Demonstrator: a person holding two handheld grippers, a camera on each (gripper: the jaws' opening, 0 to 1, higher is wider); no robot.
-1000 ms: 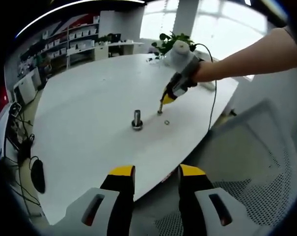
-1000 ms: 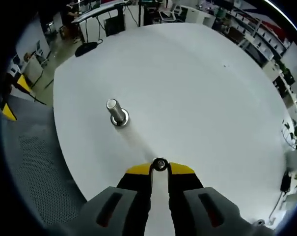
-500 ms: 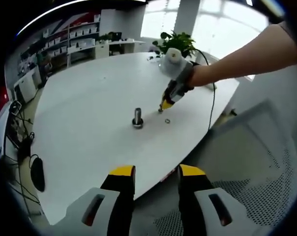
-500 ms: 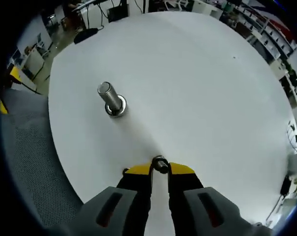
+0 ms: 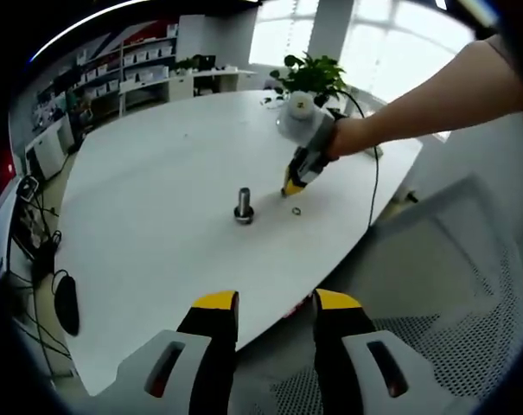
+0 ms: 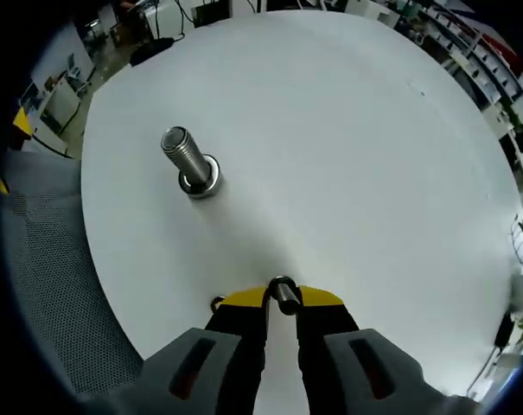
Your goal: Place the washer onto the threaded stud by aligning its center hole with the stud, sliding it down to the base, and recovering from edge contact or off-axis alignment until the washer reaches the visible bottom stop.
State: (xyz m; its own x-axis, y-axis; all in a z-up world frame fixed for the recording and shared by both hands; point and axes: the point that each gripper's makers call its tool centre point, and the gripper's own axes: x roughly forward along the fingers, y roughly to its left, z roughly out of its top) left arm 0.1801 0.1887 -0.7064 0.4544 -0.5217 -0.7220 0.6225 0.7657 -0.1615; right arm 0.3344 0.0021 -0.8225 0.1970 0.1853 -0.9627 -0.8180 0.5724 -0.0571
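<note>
Right gripper point(image 6: 281, 296), pinching our washer point(image 6: 283, 287), has risen nearer the threaded stud point(image 6: 188, 161) at ten o'clock; left gripper point(image 5: 274, 303) waits open, empty.

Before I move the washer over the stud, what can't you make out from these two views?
- Washer, right gripper view: lower half hidden between the jaws.
- Spare ring on the table, left gripper view: too small to identify.
- Stud threads, left gripper view: too small.

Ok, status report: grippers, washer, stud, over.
Right gripper shut on washer, above table. Left gripper open, holding nothing. Threaded stud upright, bare. Second washer lies near the stud.
</note>
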